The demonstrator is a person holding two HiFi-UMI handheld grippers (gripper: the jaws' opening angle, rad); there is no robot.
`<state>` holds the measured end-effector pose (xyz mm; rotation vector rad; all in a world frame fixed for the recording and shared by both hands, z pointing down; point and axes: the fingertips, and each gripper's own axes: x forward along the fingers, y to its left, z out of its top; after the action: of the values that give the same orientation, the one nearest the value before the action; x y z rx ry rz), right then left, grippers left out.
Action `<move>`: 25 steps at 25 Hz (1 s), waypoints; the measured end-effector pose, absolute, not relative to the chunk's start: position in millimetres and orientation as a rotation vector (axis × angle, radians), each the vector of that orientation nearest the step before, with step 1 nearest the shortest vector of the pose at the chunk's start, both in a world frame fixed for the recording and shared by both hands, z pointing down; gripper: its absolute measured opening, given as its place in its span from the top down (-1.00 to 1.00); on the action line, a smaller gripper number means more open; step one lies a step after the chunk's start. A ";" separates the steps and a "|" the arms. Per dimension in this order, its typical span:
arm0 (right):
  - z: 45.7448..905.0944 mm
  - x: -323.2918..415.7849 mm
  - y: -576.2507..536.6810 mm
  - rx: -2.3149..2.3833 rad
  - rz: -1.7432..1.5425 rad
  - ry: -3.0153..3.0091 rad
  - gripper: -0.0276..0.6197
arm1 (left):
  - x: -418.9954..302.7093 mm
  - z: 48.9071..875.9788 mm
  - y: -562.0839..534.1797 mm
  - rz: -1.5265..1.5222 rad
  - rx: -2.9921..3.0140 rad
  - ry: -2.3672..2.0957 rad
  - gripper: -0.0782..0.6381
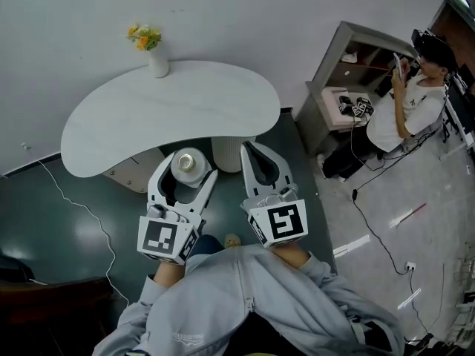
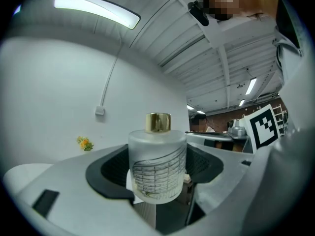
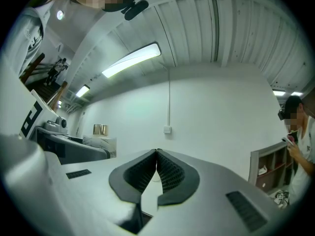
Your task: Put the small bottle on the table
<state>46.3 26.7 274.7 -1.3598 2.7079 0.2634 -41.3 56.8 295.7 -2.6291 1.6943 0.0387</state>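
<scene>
The small bottle [image 1: 188, 163] is frosted glass with a gold cap [image 2: 158, 122]. It stands upright between the jaws of my left gripper [image 1: 187, 172], which is shut on its body [image 2: 157, 168]. It hangs in front of the near edge of the white curved table [image 1: 185, 106], over the floor rather than over the tabletop. Just to its right, my right gripper [image 1: 249, 151] points at the table edge, shut with nothing between its pads [image 3: 167, 173]. The right gripper view also catches the bottle's cap [image 3: 101, 130] off to the left.
A white vase of yellow flowers [image 1: 156, 54] stands at the table's far edge. The table's pedestal [image 1: 226, 154] is just beyond the grippers. A grey shelf unit [image 1: 349, 73] and a seated person [image 1: 415, 106] are at the right. A cable [image 1: 82, 206] crosses the dark floor.
</scene>
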 end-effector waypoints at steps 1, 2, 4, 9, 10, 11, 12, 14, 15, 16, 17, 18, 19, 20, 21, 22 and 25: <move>275.6 46.8 23.1 -1.353 0.261 2.712 0.83 | -41.2 295.9 53.7 0.040 -2.626 1.703 -0.14; 276.0 46.9 19.7 -1.346 0.259 2.717 0.83 | -41.4 295.3 50.7 0.042 -2.623 1.711 -0.14; 275.5 47.6 13.5 -1.336 0.256 2.720 0.83 | -42.1 293.8 44.6 0.041 -2.614 1.723 -0.14; 276.5 48.6 -3.8 -1.340 0.249 2.713 0.83 | -45.3 293.7 25.5 0.036 -2.603 1.734 -0.14; 277.1 47.8 -7.5 -1.341 0.249 2.713 0.83 | -46.2 294.2 20.7 0.036 -2.604 1.733 -0.14; 277.7 47.1 -11.6 -1.344 0.249 2.713 0.83 | -46.9 295.1 15.4 0.036 -2.607 1.732 -0.14; 278.1 46.5 -16.5 -1.348 0.251 2.714 0.83 | -47.6 296.6 9.3 0.036 -2.611 1.731 -0.14; 279.0 45.3 -28.6 -1.359 0.260 2.715 0.83 | -49.6 300.4 -5.3 0.036 -2.620 1.728 -0.14; 279.6 44.6 -35.5 -1.365 0.266 2.713 0.83 | -50.8 302.6 -13.1 0.035 -2.624 1.724 -0.14; 280.5 43.8 -42.6 -1.372 0.272 2.710 0.83 | -52.1 305.0 -21.0 0.033 -2.628 1.719 -0.14; 281.9 42.9 -50.1 -1.380 0.274 2.706 0.83 | -53.4 307.4 -29.2 0.030 -2.632 1.713 -0.14; 283.3 41.8 -58.5 -1.388 0.274 2.704 0.83 | -54.8 309.5 -38.1 0.026 -2.636 1.706 -0.14; 284.4 40.5 -67.9 -1.397 0.273 2.704 0.83 | -56.4 310.9 -48.1 0.022 -2.639 1.700 -0.14; 284.9 38.8 -78.5 -1.404 0.273 2.706 0.83 | -57.9 311.1 -59.3 0.020 -2.642 1.694 -0.14; 284.6 36.8 -90.2 -1.410 0.275 2.707 0.83 | -59.4 310.5 -71.5 0.020 -2.646 1.689 -0.14; 284.0 34.6 -102.3 -1.415 0.276 2.708 0.83 | -60.7 309.3 -84.0 0.019 -2.649 1.683 -0.14; 284.0 27.9 -137.3 -1.428 0.273 2.705 0.83 | -64.1 308.0 -118.1 0.001 -2.655 1.659 -0.14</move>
<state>27.9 -137.3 284.0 -1.4279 2.7052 0.2726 -64.1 -118.1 308.0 -2.6551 1.6593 0.0008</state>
